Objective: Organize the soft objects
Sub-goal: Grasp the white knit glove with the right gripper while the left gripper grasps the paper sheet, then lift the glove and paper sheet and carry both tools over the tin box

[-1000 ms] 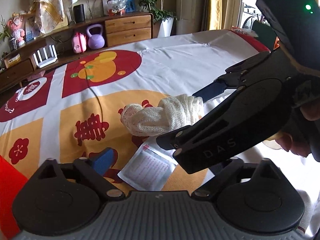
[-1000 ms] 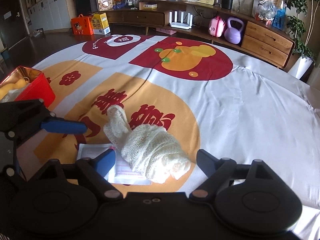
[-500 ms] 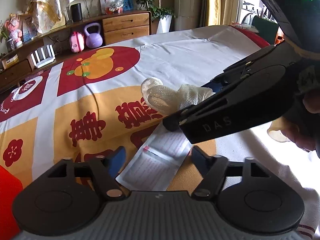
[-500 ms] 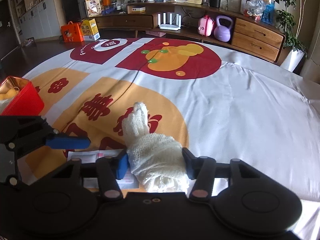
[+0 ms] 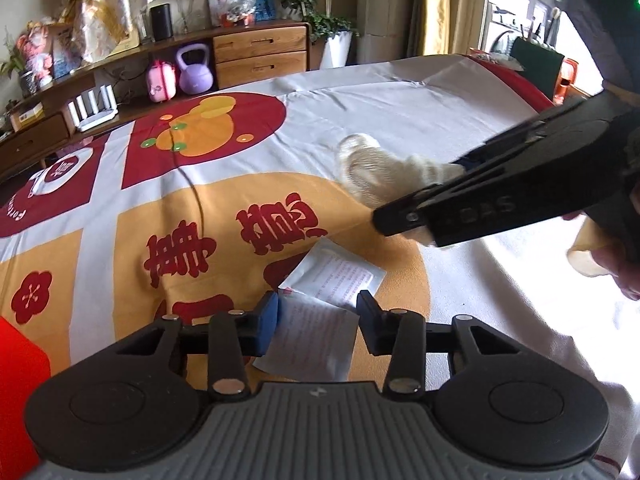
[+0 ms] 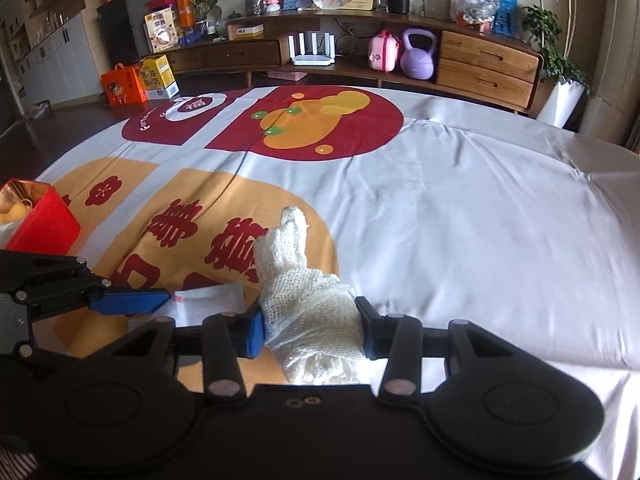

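the cream mesh cloth (image 6: 308,312) is clamped between the fingers of the right gripper (image 6: 310,326), its loose end sticking up and forward above the printed tablecloth (image 6: 440,208). just left of it a white paper packet (image 5: 320,308) lies flat on the table. the left gripper (image 5: 317,316) sits over that packet, fingers apart on either side of it, not clamped. a red tin (image 6: 40,220) stands at the far left.

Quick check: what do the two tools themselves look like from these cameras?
Left tool: black linkage arms with silver rivets, blue finger pads, ribbed grey body. Right tool: all-black body, blue pad, pale "DAS" lettering and a green indicator light seen from the left camera.
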The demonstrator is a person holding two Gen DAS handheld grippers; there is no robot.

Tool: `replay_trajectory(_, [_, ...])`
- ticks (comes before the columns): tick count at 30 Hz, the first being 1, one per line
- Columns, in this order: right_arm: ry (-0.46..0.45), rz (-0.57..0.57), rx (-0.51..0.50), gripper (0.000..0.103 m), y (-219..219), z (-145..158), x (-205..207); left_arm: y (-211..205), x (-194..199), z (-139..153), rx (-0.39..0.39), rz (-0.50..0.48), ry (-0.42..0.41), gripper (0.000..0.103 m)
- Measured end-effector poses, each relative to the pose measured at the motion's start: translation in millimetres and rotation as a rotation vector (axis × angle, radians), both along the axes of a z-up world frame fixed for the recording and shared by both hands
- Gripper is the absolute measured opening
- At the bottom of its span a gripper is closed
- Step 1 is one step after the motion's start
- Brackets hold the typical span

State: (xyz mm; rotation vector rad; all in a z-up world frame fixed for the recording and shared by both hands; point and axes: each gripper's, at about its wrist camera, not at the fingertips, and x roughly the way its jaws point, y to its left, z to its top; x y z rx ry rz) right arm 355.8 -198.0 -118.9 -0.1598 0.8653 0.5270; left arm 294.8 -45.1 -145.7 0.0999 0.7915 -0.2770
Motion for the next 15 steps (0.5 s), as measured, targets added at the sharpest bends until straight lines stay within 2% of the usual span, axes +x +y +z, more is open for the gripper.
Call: replay_trajectory(15, [0.037,-0.005,0.043,0.043,-10.1,23.5,-57.5,14.8,-32.7,23.9,-0.071,0.08,0.012,0.041])
